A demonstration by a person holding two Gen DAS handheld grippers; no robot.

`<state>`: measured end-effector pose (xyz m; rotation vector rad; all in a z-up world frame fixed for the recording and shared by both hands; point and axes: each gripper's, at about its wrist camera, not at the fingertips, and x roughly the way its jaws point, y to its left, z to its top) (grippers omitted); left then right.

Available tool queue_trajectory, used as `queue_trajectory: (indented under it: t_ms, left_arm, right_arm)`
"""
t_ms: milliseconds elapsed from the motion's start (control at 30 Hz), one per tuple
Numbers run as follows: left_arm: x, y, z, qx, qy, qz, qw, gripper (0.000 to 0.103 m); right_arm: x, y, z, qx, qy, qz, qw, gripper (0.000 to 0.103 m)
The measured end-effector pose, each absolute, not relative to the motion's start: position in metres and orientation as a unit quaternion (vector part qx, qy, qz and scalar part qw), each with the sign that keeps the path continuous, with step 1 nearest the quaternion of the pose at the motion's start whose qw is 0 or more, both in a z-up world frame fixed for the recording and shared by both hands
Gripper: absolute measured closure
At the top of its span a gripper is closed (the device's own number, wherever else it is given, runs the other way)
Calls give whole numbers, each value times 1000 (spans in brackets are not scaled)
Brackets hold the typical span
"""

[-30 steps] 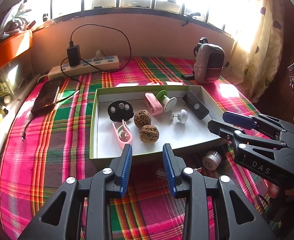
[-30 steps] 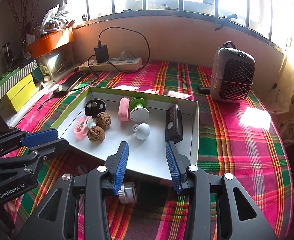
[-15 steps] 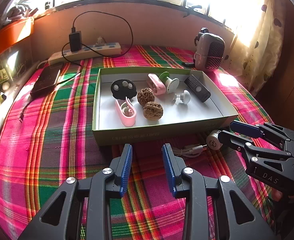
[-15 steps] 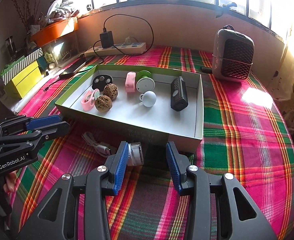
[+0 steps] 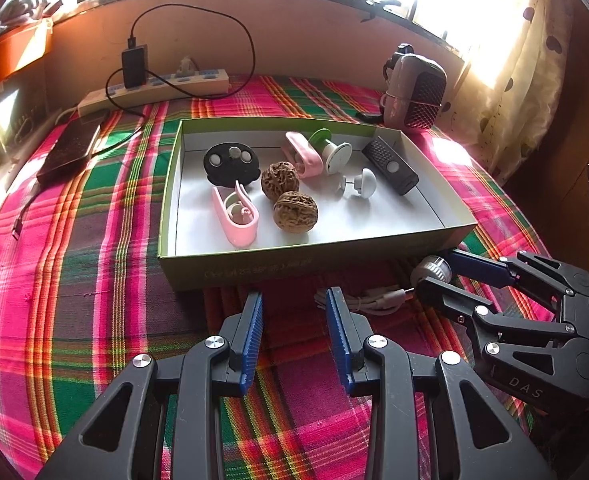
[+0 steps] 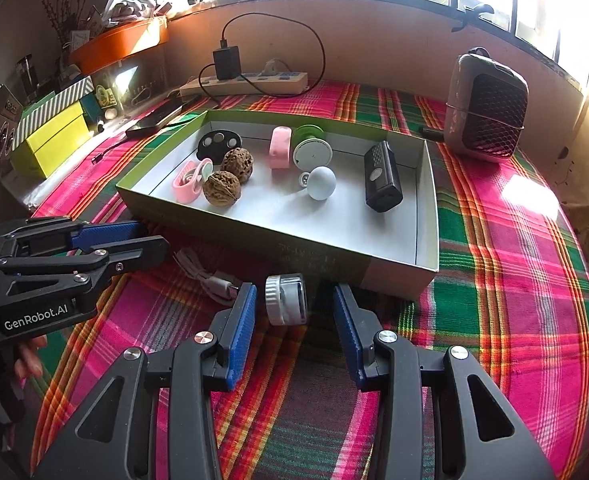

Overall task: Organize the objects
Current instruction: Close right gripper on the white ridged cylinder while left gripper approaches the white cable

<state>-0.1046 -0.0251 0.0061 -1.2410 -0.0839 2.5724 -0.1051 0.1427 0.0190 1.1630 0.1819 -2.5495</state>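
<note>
A shallow green-rimmed box (image 5: 294,268) (image 6: 314,252) on the plaid cloth holds two walnuts (image 5: 294,212), a pink clip (image 5: 236,216), a black disc, a pink case, a green-white spool, a white knob (image 6: 321,183) and a black remote (image 6: 382,176). In front of the box a small silver-lidded jar (image 6: 286,300) (image 5: 430,270) lies on its side. My right gripper (image 6: 294,300) (image 5: 434,270) is open around it, pads apart from it. A white cable (image 5: 370,300) (image 6: 210,276) lies beside the jar. My left gripper (image 5: 294,304) (image 6: 154,236) is open over bare cloth with nothing between its fingers.
A small heater (image 6: 486,116) stands at the back right. A power strip with a charger (image 6: 246,82) lies along the wall. A dark phone (image 5: 70,152) rests left of the box. Yellow boxes (image 6: 54,136) and an orange planter sit at the far left. A curtain hangs right.
Both grippers have drawn back from over the box's front edge to the cloth before it. The right one sank, and the jar now lies between its fingers.
</note>
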Motion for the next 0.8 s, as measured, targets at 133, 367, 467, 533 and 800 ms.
queue_trajectory:
  t_ms: [133, 367, 467, 533, 800]
  left_arm:
    - [-109, -19, 4, -435, -22, 888, 146, 73]
    - [-112, -16, 1, -440, -27, 883, 157, 73]
    - [-111, -11, 0, -441, -23, 882, 165, 73]
    - [-110, -9, 1, -441, -18, 881, 168, 73]
    - [-105, 3, 1, -444, -11, 876, 187, 73]
  right_arm:
    - [-109, 142, 14, 416, 74, -894, 153, 62]
    - [-113, 148, 11, 424, 59, -892, 146, 62]
    - [-112, 150, 12, 422, 55, -892, 149, 71]
    - [-111, 149, 12, 421, 56, -892, 152, 76]
    - [-105, 150, 13, 419, 58, -892, 159, 83]
